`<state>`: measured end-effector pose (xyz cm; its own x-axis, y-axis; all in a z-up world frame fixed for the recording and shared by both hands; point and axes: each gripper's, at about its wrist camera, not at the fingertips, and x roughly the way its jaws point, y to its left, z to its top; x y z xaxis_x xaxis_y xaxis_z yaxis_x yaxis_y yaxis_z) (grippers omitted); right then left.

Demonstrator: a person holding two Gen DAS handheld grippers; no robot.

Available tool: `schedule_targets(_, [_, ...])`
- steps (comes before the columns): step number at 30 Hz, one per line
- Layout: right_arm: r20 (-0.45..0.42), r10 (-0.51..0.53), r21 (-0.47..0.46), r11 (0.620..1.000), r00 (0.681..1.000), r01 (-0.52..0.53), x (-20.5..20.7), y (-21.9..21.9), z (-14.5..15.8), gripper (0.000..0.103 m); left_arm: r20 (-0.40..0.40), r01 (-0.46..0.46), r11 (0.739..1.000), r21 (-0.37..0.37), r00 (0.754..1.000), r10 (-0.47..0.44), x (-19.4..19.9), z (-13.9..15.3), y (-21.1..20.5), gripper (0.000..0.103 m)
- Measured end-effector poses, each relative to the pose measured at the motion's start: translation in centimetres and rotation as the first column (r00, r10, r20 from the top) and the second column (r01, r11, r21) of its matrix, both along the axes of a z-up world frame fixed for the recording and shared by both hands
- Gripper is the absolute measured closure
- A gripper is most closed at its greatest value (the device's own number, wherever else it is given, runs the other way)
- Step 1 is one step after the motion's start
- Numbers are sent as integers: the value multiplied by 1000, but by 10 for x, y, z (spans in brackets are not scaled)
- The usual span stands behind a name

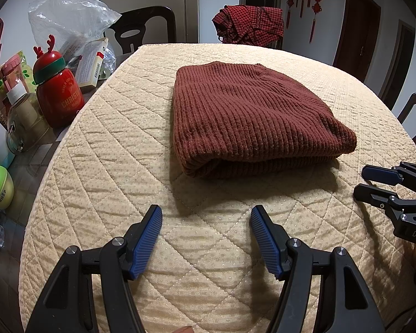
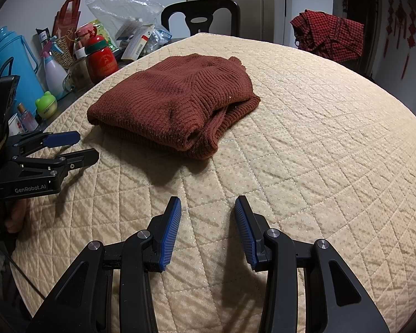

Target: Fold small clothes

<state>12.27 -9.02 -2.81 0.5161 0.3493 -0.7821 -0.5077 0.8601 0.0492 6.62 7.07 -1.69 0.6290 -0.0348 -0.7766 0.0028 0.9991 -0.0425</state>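
One tabletop [image 1: 102, 166] under a quilted cream cover. One rust-brown knit sweater [image 1: 249, 116], folded into a thick stack, lay mid-cover, touched by neither tool. Two dark chairs [image 2: 201, 16] stood behind; one carried a red checked cloth [image 2: 330, 37]. Two grippers near the front edge: left gripper [image 1: 206, 216] released, empty; right gripper [image 2: 208, 208] likewise released, empty. One red antlered bottle [image 1: 59, 88] among the clutter on the left.
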Motion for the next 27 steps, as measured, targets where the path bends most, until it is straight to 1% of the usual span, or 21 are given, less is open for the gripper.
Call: schedule_targets(27, [0,0,-1,1000,1000,0,0,0,0,62,-1,5,1000,5,1000,-5,0,0,2,33])
